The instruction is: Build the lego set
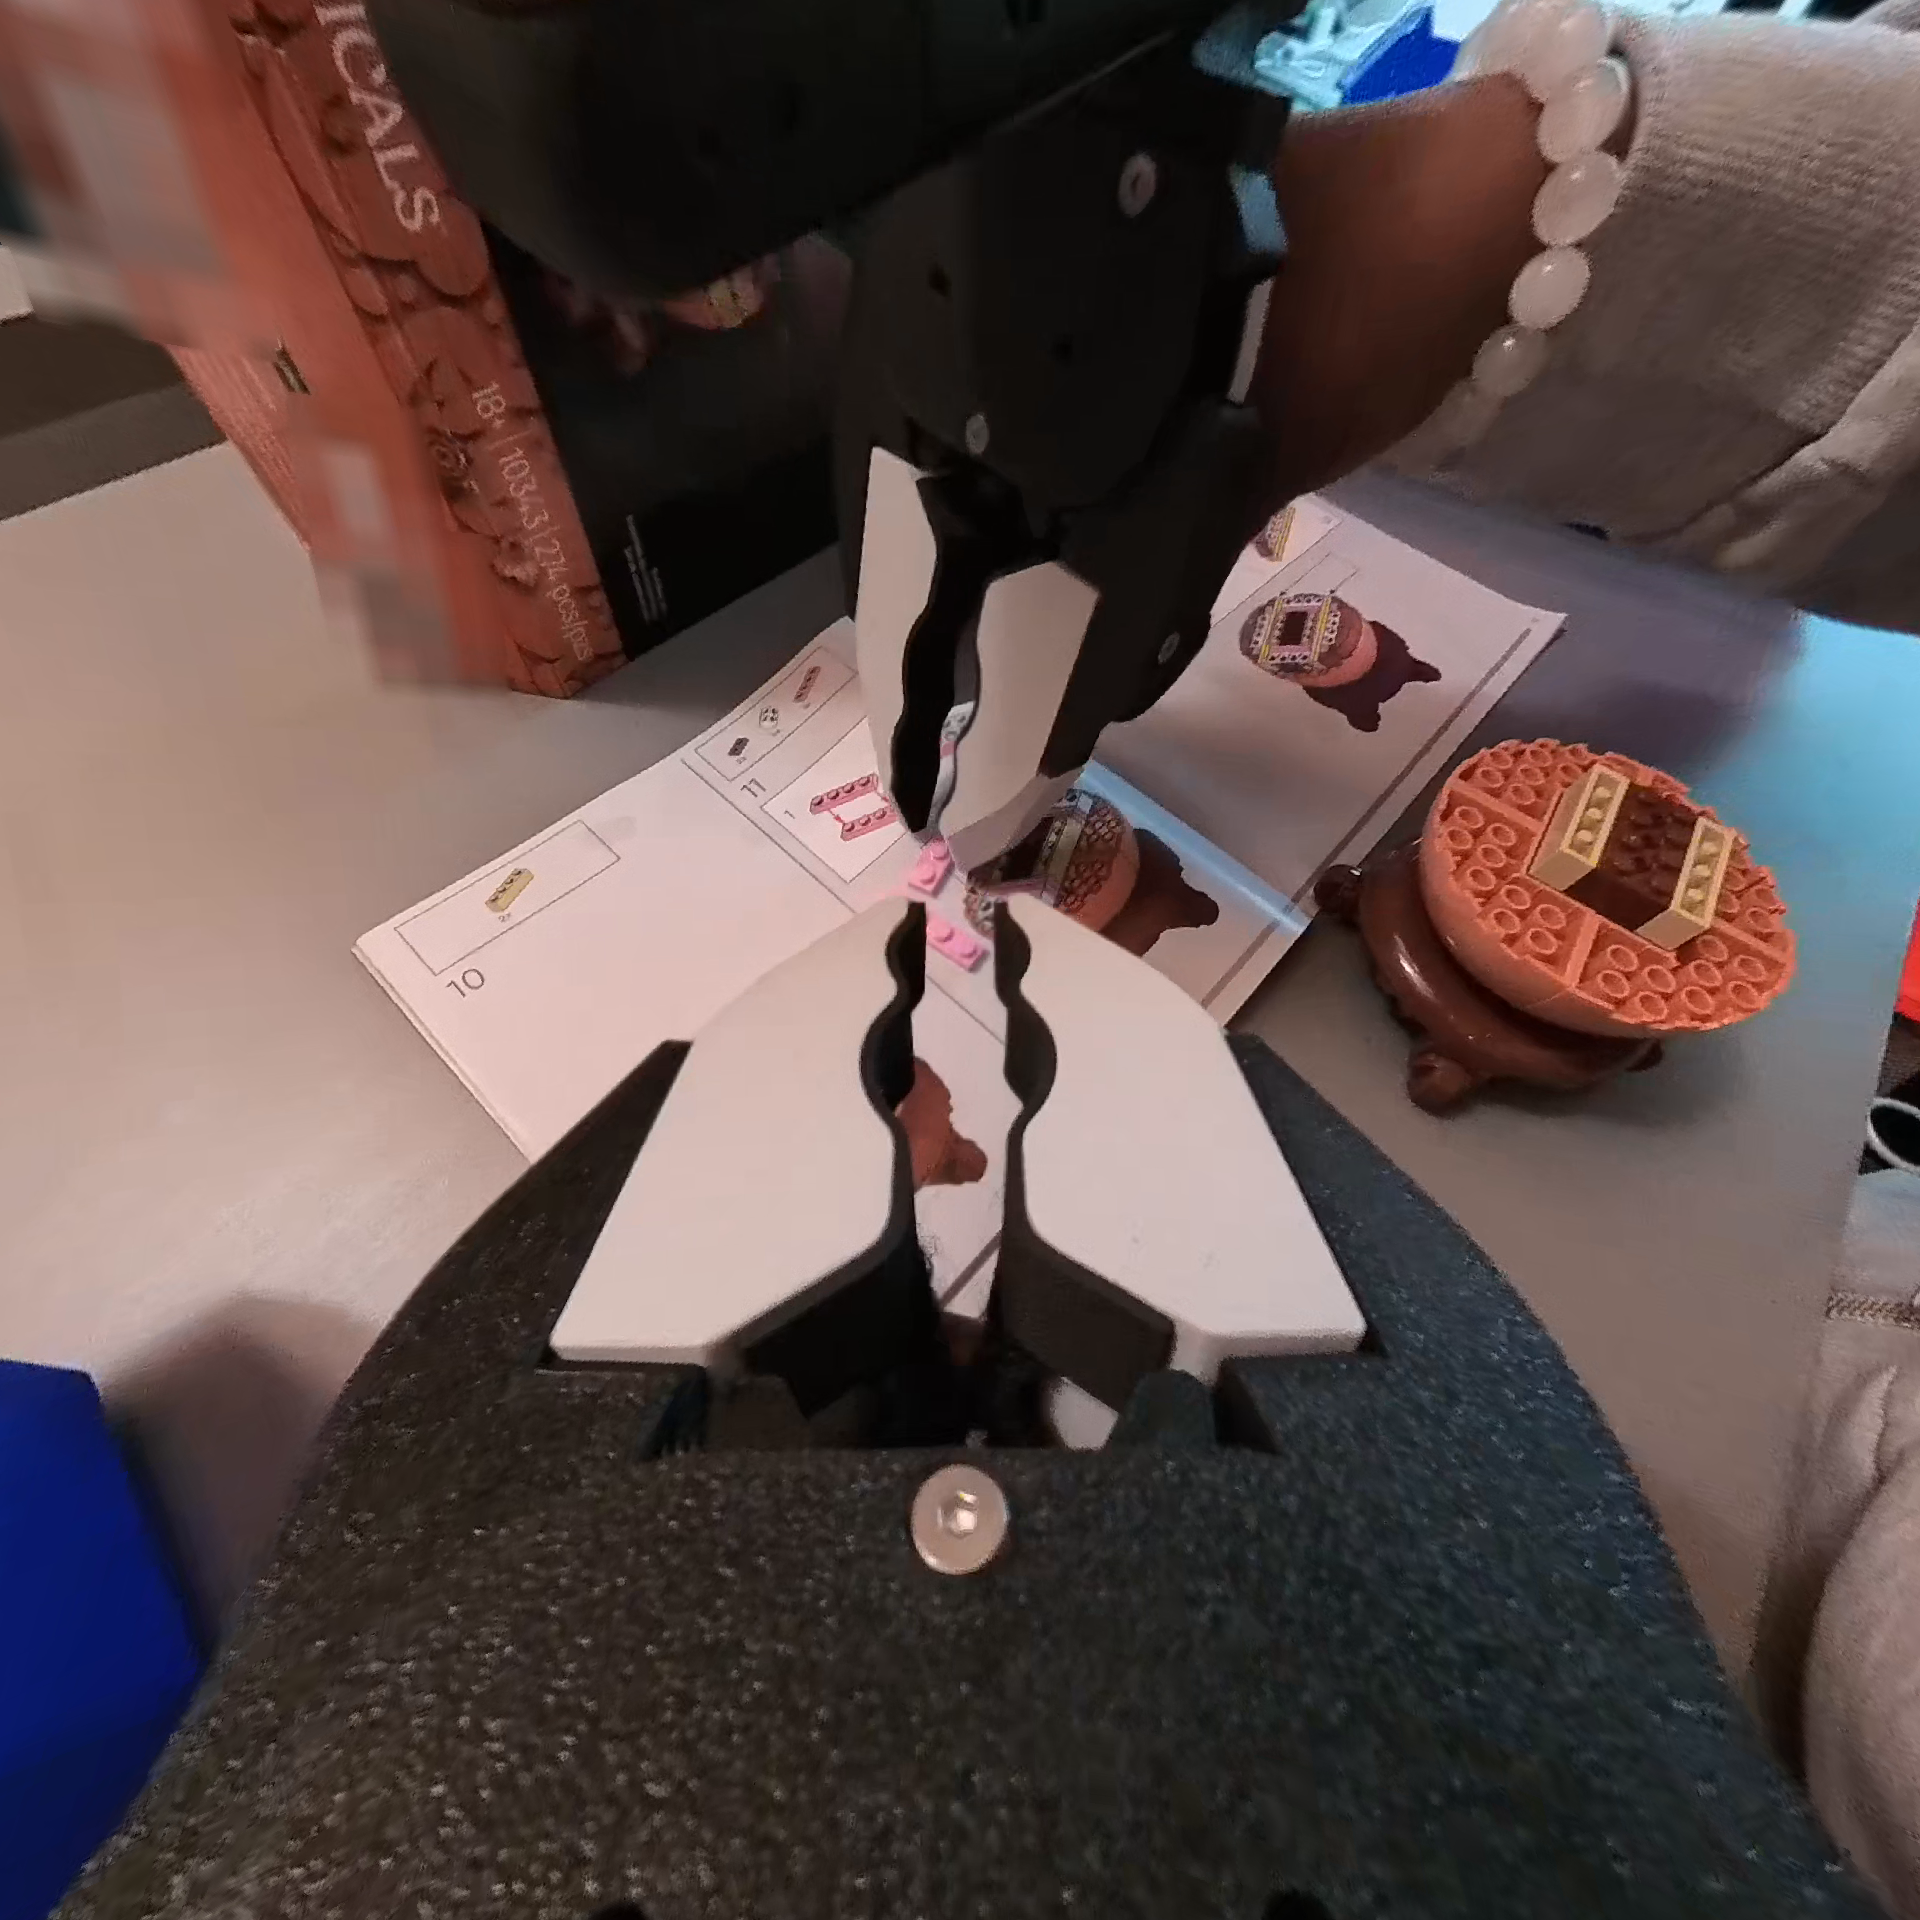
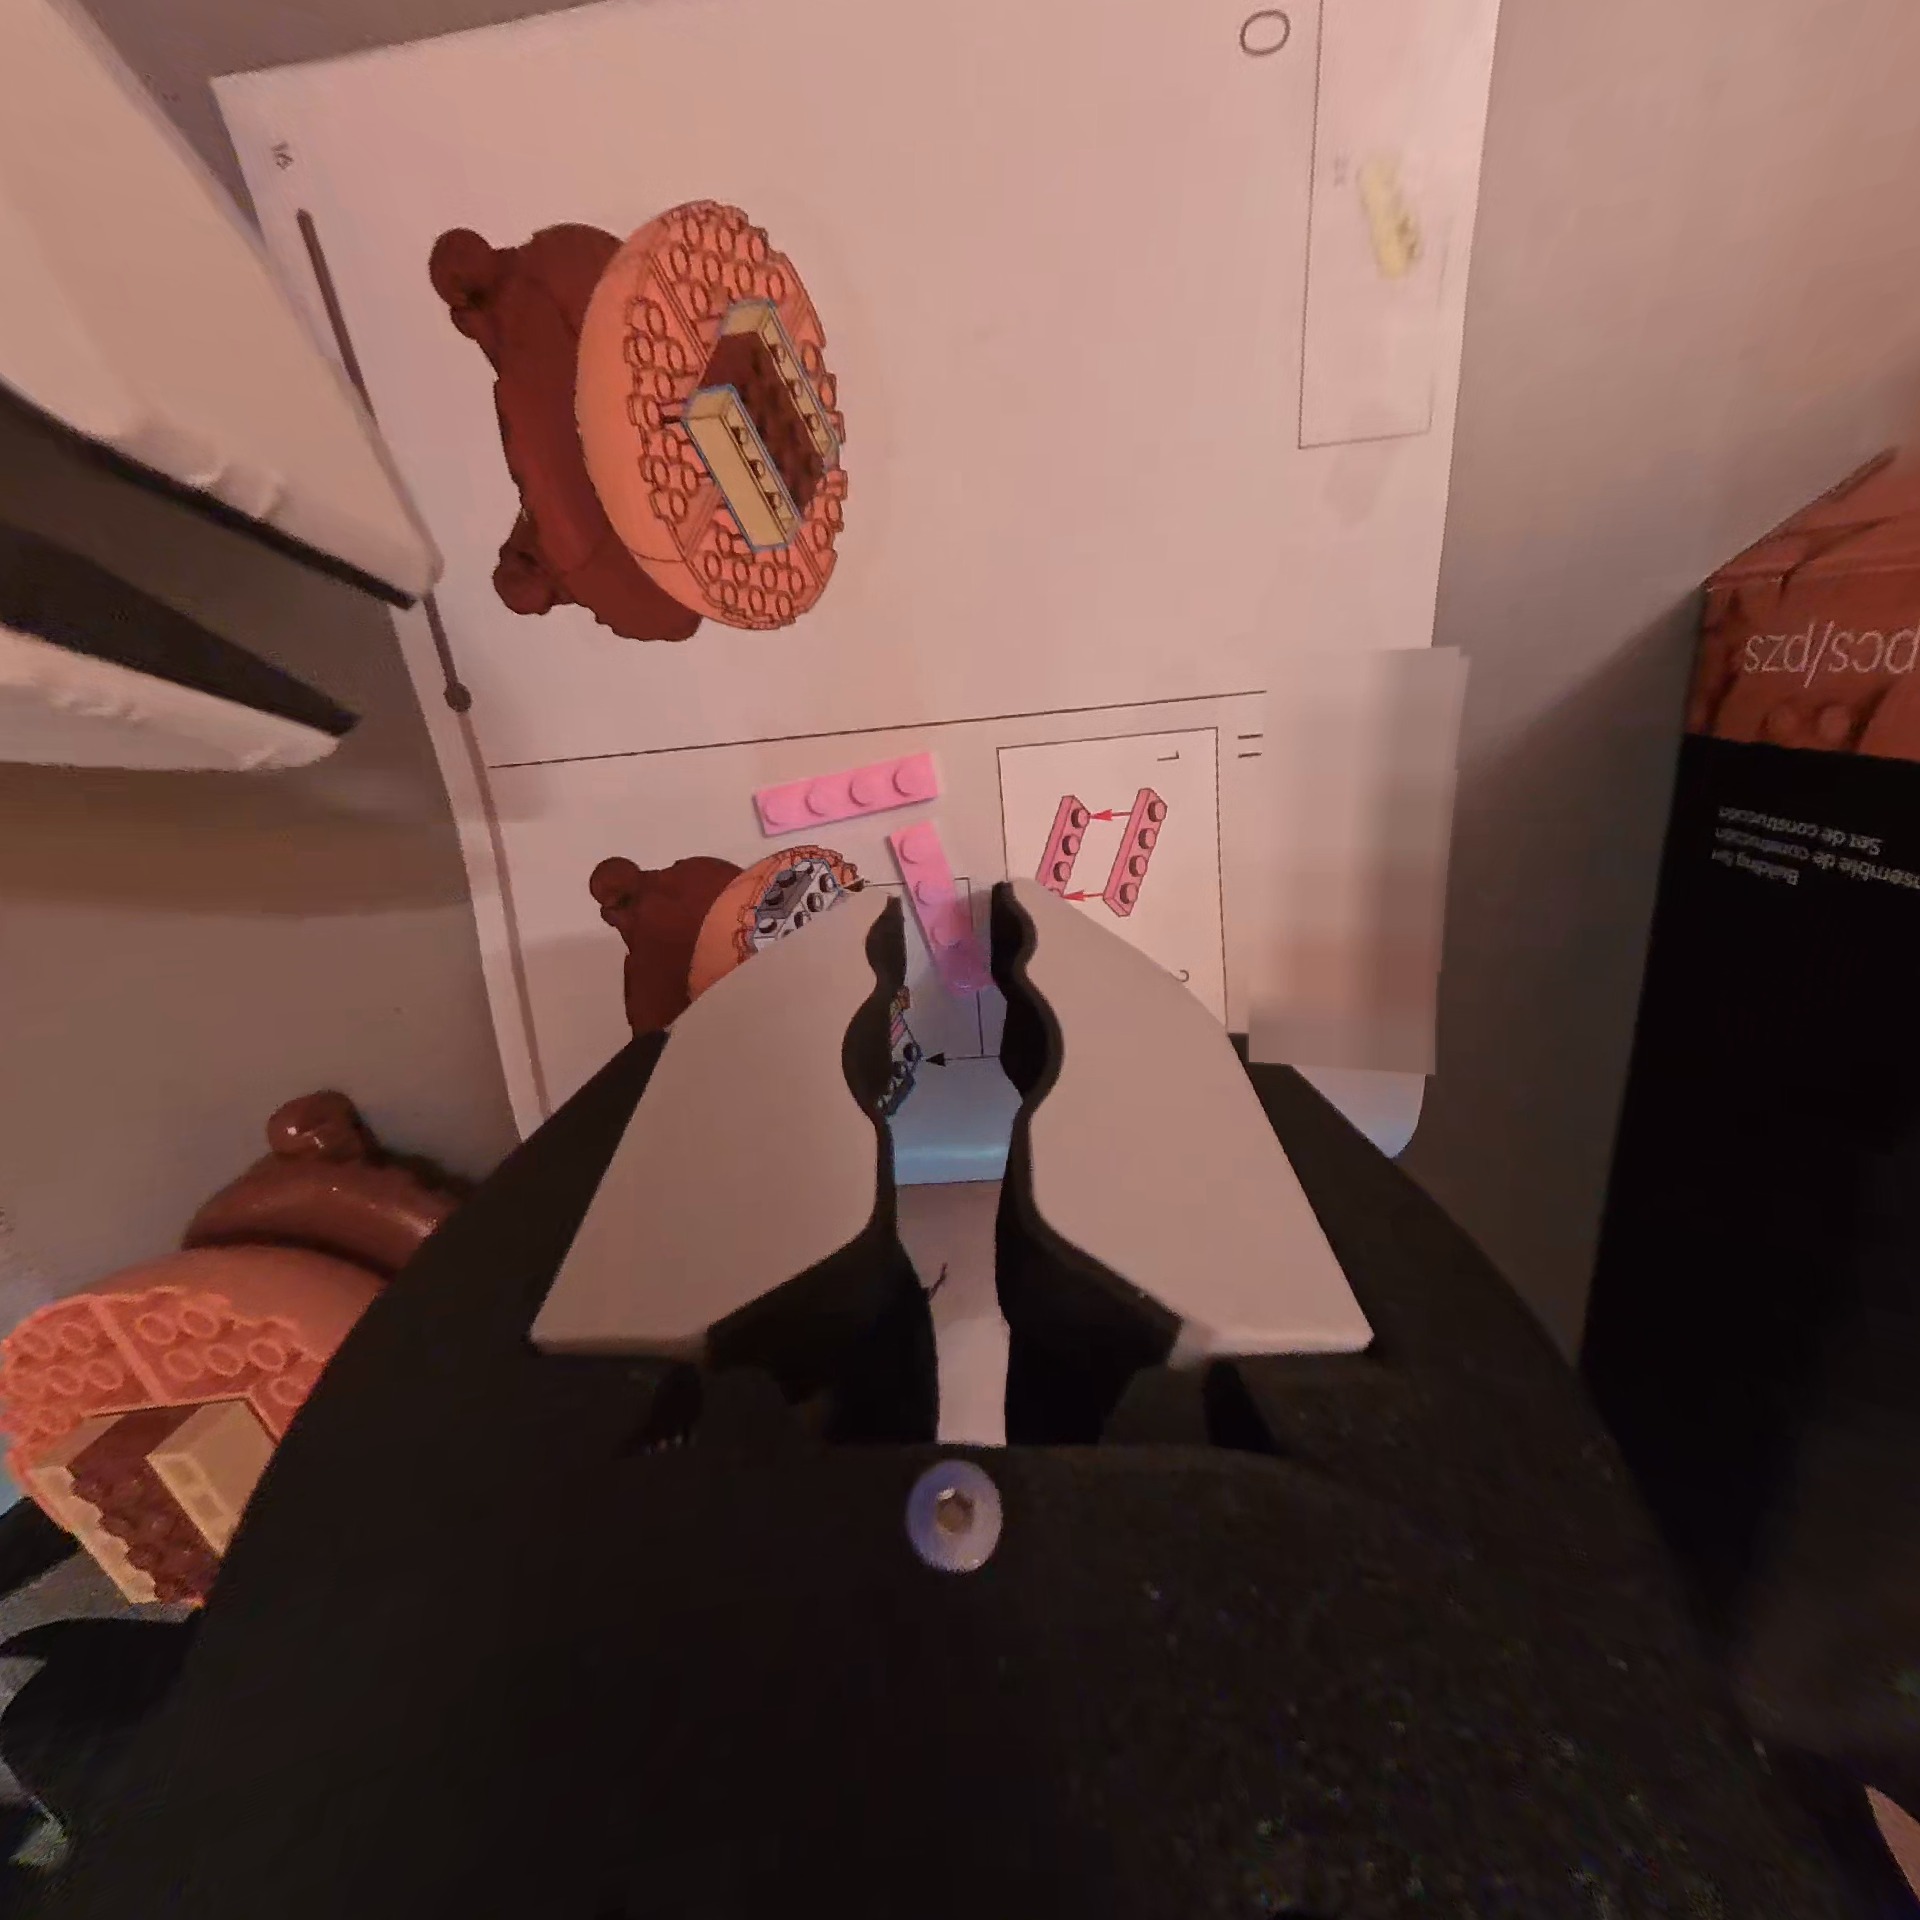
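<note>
Two pink four-stud plates lie on the open instruction booklet [image 1: 582, 935]. In the right wrist view one plate [image 2: 847, 792] lies flat crosswise. The other plate [image 2: 940, 914] runs between the tips of my right gripper [image 2: 943, 904], which is narrowly open and straddles it. In the left wrist view the right gripper [image 1: 940, 831] comes down from above onto that plate [image 1: 930, 871]. My left gripper [image 1: 956, 920] is narrowly open and empty, hovering just short of the nearer plate [image 1: 958, 943]. It also shows at the upper left in the right wrist view [image 2: 379, 655].
The partly built model [image 1: 1600, 935], a brown stand with a round salmon top, two tan bricks and a brown brick, stands right of the booklet [image 2: 1039, 364]; it also shows in the right wrist view [image 2: 156, 1382]. The set's box [image 1: 436, 468] stands behind. A blue object [image 1: 62, 1558] sits at the near left. Left tips to right tips: about 9 cm.
</note>
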The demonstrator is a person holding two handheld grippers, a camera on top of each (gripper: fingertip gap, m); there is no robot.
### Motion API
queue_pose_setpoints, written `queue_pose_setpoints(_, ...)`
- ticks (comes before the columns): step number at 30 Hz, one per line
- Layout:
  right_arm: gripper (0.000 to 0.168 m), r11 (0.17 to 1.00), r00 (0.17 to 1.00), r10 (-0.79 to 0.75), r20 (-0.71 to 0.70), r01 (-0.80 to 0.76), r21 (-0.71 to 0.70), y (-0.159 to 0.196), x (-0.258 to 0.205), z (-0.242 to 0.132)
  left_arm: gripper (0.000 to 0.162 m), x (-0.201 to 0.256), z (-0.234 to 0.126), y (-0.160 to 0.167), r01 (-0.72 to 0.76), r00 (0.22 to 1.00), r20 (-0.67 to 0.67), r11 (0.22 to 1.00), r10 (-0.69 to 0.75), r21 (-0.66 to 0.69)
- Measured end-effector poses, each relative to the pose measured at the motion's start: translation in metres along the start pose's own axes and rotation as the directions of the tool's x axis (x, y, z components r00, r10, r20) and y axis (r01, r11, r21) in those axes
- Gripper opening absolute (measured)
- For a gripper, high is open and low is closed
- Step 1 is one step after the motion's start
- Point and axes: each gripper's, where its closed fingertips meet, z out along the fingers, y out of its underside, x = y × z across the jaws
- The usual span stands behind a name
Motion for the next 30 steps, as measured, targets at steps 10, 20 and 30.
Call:
queue_pose_setpoints(10, 0.023, 0.89, 0.993, 0.106, -0.06, -0.068, 0.452, 0.001, -0.014, -0.087, 0.019, 0.013, 0.01, 0.002, -0.032, 0.999, -0.013, 0.999, 0.032, -0.009)
queue_pose_setpoints(20, 0.046, 0.814, 0.683, 0.529, -0.505, -0.239, 0.529, 0.24, 0.0, -0.256, 0.025, 0.034, 0.033, -0.018, 0.0, 0.997, -0.082, 1.0, 0.003, 0.029)
queue_pose_setpoints(30, 0.013, 0.947, 0.896, 0.23, -0.38, -0.116, 0.299, 0.34, 0.035, -0.21, 0.026, 0.048, 0.067, -0.057, -0.04, 0.998, -0.056, 0.999, 0.041, 0.01)
